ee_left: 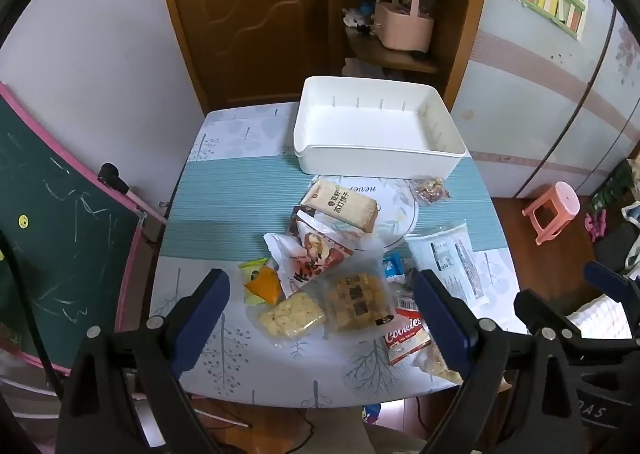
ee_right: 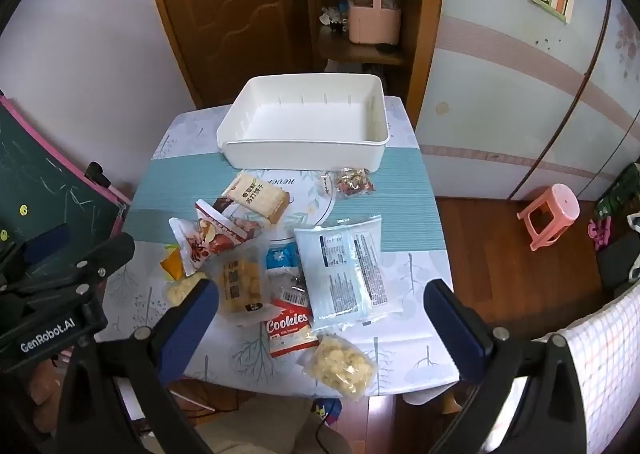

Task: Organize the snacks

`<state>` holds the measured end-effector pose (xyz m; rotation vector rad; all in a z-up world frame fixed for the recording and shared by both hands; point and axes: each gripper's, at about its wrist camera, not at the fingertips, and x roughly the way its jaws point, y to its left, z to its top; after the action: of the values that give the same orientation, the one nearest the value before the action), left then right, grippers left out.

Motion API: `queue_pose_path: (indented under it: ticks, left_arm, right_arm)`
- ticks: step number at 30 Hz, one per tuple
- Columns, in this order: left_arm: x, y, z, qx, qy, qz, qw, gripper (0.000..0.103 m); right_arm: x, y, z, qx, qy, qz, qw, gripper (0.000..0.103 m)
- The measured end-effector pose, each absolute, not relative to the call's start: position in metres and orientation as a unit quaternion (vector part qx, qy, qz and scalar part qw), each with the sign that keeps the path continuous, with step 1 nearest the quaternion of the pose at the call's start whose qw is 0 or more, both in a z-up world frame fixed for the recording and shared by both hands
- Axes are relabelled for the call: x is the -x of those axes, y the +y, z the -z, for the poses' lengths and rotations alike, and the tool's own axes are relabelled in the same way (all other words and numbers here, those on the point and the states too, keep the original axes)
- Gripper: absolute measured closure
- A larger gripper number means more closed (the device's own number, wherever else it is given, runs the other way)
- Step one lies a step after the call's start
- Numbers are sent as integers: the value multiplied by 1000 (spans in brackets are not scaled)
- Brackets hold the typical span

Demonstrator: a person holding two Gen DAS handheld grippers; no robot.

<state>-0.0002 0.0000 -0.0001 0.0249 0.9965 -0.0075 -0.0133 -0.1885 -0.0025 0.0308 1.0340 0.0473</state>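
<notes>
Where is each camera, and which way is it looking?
Left wrist view: sits on the left tongs, looking down at the snack packets and white plastic bin; its own open blue pads show, with the right tongs at the right edge.
Right wrist view: sits on the right tongs, same direction; the left tongs show at left.
Both share the red Cookies packet.

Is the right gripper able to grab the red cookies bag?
Probably yes. The right gripper is open above the cookies bag, which lies near the table's front edge with only its far end tucked under other packets.
</notes>
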Motion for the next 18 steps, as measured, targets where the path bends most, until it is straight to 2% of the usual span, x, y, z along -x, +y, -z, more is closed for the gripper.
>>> queue_pose_path:
  ticks: [18]
  left_arm:
    - [-1,-3,1,-5,492,20,871,10]
  right_arm:
    - [15,-191,1,-7,493,-14,870,1]
